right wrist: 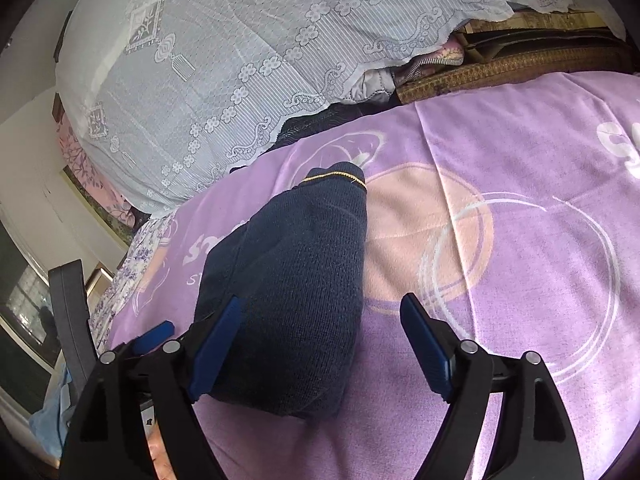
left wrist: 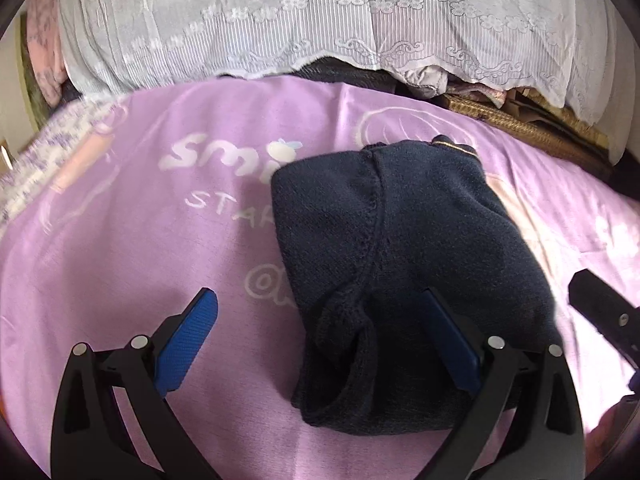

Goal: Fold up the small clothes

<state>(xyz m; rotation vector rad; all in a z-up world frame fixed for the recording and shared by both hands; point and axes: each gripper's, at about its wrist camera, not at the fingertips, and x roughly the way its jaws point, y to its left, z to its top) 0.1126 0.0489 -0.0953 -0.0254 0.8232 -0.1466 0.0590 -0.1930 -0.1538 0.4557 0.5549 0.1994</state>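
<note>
Both grippers stand released, nothing clamped. Left gripper (left wrist: 318, 312) has jaws spread wide; its left blue pad (left wrist: 186, 344) sits over bare sheet, its right blue pad (left wrist: 452, 344) lies on top of the navy knit garment (left wrist: 400, 240), no pinch visible. Right gripper (right wrist: 322, 320) is also wide apart, the garment's near end (right wrist: 296, 280) between the fingers, closer to the left pad (right wrist: 216, 348), which looks to touch the knit edge; the right pad (right wrist: 426, 348) is apart from it, over the sheet. Garment is folded into a compact bundle, lying flat on the purple printed bedsheet (left wrist: 140, 240), roughly centre in the left wrist view, running from 6 toward 1 o'clock, a thin gold-trimmed cuff (right wrist: 336, 176) at the far end. Seam ridge runs down its top; a loose fold or opening sits at the near end. White lettering on the sheet shows at 10 o'clock of the bundle, partly covered. White lace cloth (left wrist: 280, 20) drapes across 12 o'clock over a pile; woven mat (left wrist: 520, 120) at 2 o'clock. Right gripper's black tip (left wrist: 600, 308) pokes in at 3 o'clock of the left wrist view.
</note>
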